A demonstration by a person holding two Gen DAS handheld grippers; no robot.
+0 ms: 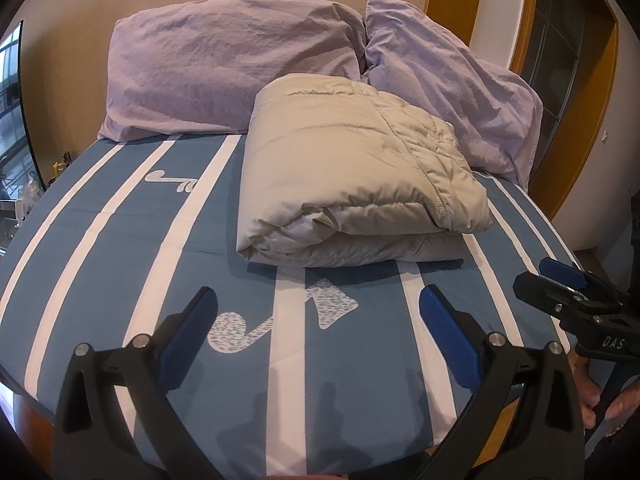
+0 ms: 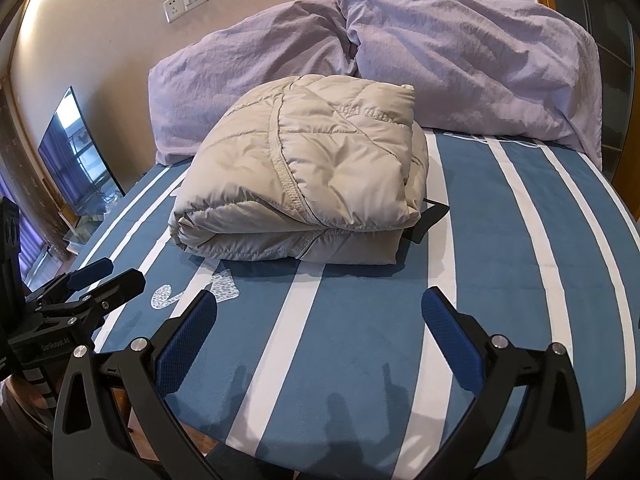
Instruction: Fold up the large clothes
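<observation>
A beige quilted puffer jacket (image 1: 352, 176) (image 2: 304, 176) lies folded into a thick bundle on the blue, white-striped bed (image 1: 100, 248) (image 2: 500, 260), just in front of the pillows. A black tab (image 2: 432, 216) sticks out from under its right side. My left gripper (image 1: 318, 304) hangs open over the bed's near edge, short of the jacket and holding nothing; it also shows at the left of the right wrist view (image 2: 106, 276). My right gripper (image 2: 320, 304) is open as well, empty and short of the bundle, and appears at the right edge (image 1: 560, 276) of the left wrist view.
Two lilac pillows (image 1: 224, 64) (image 2: 472, 56) lean on the beige wall behind the jacket. A dark screen (image 2: 76, 152) stands left of the bed and a wooden door frame (image 1: 524, 40) is at the right. A hand (image 1: 600, 400) grips the right tool's handle.
</observation>
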